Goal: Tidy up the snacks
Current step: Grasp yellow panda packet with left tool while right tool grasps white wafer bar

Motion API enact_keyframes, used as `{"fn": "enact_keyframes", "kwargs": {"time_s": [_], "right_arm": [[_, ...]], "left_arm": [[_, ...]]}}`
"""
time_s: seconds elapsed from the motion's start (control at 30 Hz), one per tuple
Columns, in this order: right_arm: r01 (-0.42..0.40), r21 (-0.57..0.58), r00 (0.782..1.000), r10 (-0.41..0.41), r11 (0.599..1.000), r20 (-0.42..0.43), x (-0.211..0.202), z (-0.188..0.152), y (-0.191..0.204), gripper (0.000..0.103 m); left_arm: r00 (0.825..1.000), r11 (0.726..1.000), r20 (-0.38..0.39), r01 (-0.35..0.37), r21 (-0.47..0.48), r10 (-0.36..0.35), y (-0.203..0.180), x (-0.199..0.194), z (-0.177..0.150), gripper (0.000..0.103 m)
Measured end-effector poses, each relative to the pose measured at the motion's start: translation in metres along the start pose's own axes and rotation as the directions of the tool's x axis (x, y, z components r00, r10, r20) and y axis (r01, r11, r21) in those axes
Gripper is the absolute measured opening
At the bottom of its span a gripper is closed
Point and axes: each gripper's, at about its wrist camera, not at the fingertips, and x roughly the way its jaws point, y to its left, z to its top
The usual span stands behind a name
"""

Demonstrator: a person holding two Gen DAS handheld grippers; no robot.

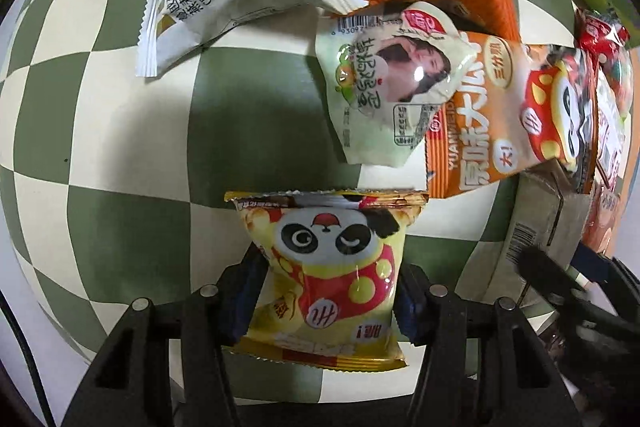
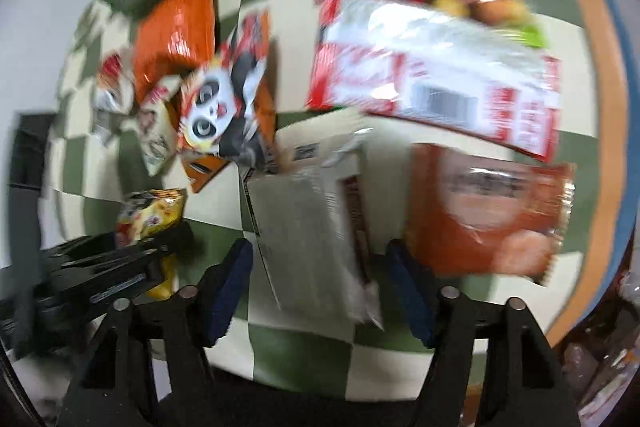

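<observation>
Just beyond the gripped yellow panda packet (image 1: 324,279) lies a pale-green pouch (image 1: 380,87).

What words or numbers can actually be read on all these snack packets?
"CRANBERRY OAT COOKIES" (partly creased): white cookie packet
"YUANWEIDA", cut off: orange striped bag
"69309…": barcode digits on the pale green packet
Chinese characters on several packets, including the yellow panda packet in the left gripper
Right wrist view: all blurred, unreadable

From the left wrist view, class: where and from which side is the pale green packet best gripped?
Grip the pale green packet across its lower free corner, coming from the near side over the checkered cloth. That end lies flat and unobstructed, while its right edge overlaps the orange bag, probably crowding the fingers there.
</observation>
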Motion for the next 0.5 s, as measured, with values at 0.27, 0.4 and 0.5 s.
{"fn": "enact_keyframes", "kwargs": {"time_s": [0.27,0.4,0.5], "right_arm": [[0.041,-0.042,0.999,-0.042,0.998,-0.016,0.014,-0.025,0.021,0.060],[0.044,-0.004,0.999,-0.044,0.999,-0.024,0.025,-0.024,0.021,0.063],[0.057,-0.006,0.998,-0.057,0.998,-0.023,0.029,-0.022,0.019,0.061]], "left_arm": [[1.000,1.000,0.006,0.012,0.001,-0.012,0.002,0.000,0.003,0.059],[1.000,1.000,0.004,0.007,0.002,-0.007,-0.002,0.005,0.004,0.061],[0.999,1.000,0.031,-0.020,-0.014,0.021,-0.007,0.002,0.003,0.053]]}}
